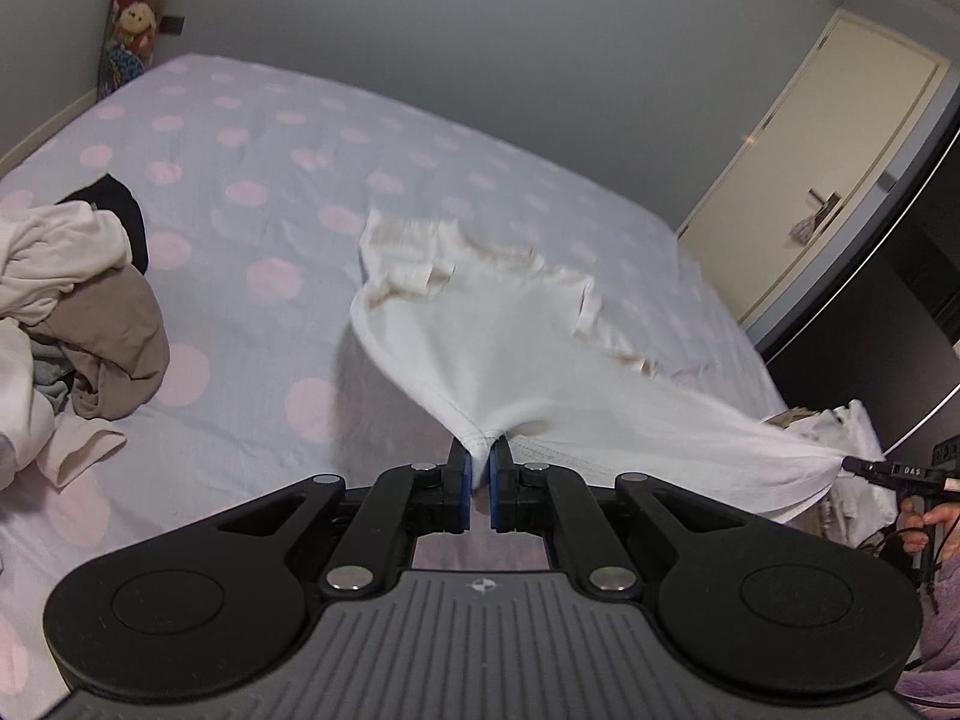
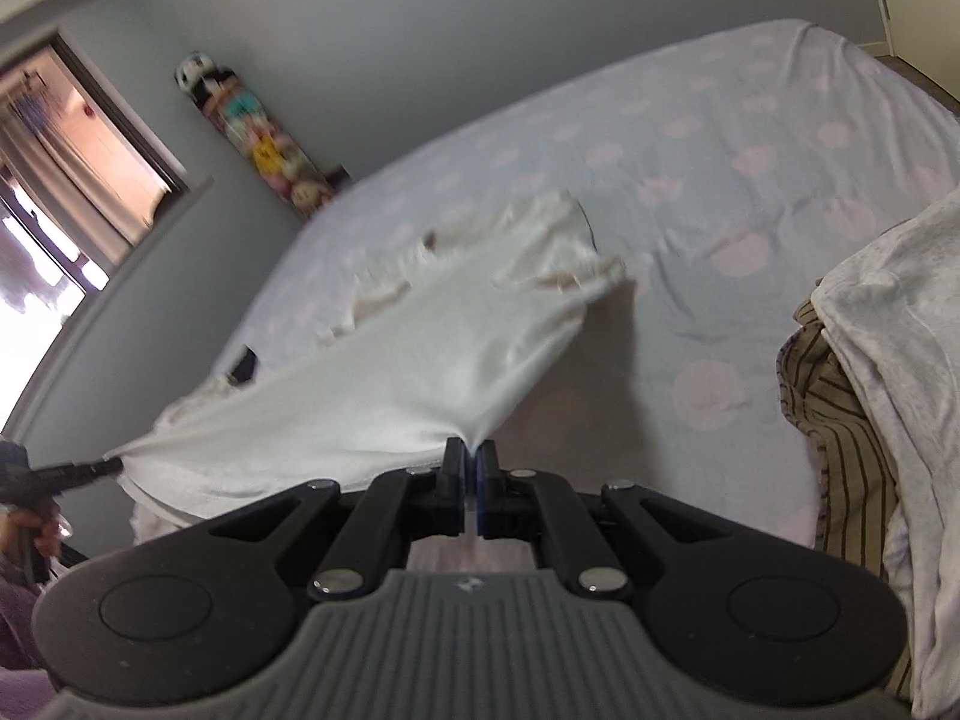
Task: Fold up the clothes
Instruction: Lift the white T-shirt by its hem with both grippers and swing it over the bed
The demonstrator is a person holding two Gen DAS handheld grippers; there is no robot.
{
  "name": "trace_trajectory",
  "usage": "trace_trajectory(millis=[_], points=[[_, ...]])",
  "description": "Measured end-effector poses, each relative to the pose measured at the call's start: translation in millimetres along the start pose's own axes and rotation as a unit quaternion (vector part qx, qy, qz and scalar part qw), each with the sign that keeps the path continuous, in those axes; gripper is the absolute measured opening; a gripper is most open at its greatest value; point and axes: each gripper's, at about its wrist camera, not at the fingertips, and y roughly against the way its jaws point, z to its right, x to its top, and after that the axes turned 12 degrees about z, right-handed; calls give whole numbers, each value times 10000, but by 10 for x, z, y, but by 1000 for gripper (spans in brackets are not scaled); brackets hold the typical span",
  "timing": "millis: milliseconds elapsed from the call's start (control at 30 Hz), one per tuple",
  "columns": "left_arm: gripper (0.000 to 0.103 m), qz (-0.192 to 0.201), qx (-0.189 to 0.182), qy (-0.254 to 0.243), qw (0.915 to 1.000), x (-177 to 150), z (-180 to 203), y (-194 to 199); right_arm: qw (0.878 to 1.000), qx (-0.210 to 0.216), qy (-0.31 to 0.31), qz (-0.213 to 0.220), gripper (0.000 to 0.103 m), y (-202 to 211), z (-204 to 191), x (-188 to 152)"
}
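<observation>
Both the left gripper (image 1: 478, 468) and right gripper (image 2: 471, 468) have their fingers clamped on the hem of a white cotton T-shirt (image 1: 510, 354), stretched above the pink-dotted bed (image 1: 252, 180); only the left view shows the rumpled beige clothes heap (image 1: 78, 300), only the right a striped garment (image 2: 840, 420).

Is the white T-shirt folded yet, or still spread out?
Spread, not folded. The white T-shirt hangs stretched between the left claw and right claw, each shut on its hem, above the bed.

white garment (image 1: 510, 354) stretched taut by its hem corners, lifted above the bed; far end rumpled, trailing on the sheet
</observation>
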Motion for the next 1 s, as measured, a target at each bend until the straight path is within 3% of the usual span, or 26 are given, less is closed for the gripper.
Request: trace_trajectory(millis=[267,500,733,1000], points=[[3,318,-207,70,9993,-270,130,510,9995,200,-25,258,4,601,-77,-336],[3,395,-132,80,9991,-163,84,374,9985,236,69,496,4,804,-115,-382],[3,383,61,22,9992,134,31,-30,9983,28,248,530,4,346,-93,-57],[3,182,474,175,9986,714,-197,-970,9977,-249,107,615,4,-588,57,564]])
